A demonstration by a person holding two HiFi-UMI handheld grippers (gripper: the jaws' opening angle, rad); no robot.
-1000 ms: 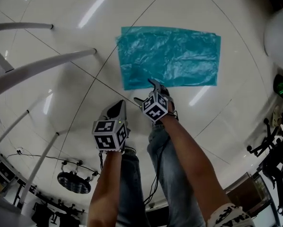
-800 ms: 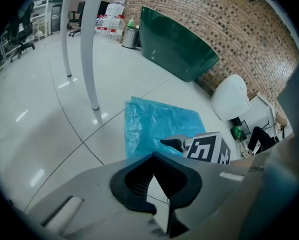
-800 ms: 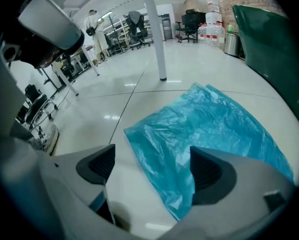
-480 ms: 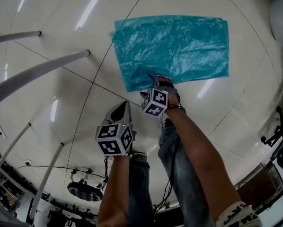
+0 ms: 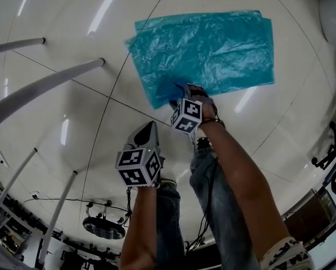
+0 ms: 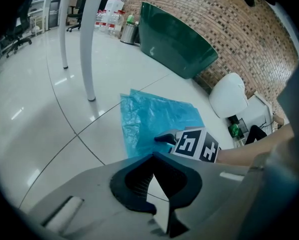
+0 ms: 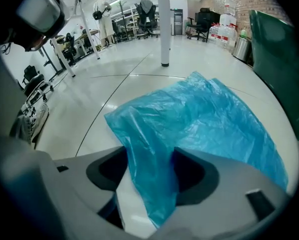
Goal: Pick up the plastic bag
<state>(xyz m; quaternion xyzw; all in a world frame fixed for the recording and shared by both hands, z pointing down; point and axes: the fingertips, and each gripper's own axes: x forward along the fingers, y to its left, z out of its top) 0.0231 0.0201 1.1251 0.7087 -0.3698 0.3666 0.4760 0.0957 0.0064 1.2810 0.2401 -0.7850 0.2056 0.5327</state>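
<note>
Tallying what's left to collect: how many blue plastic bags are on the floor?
1. The blue plastic bag lies spread on the floor, its near edge between the right gripper's jaws, which have just been closing. Doubled far edges may hide another beneath.

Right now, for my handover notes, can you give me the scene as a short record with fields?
Bag: blue plastic, spread on the floor, near edge bunched up
Right gripper: at the bag's near edge; jaws apart, just been closing; bag edge between them, no firm pinch visible
Left gripper: over bare floor beside the right gripper, short of the bag; jaws together, nothing between them
Task state: bag not yet lifted
</note>
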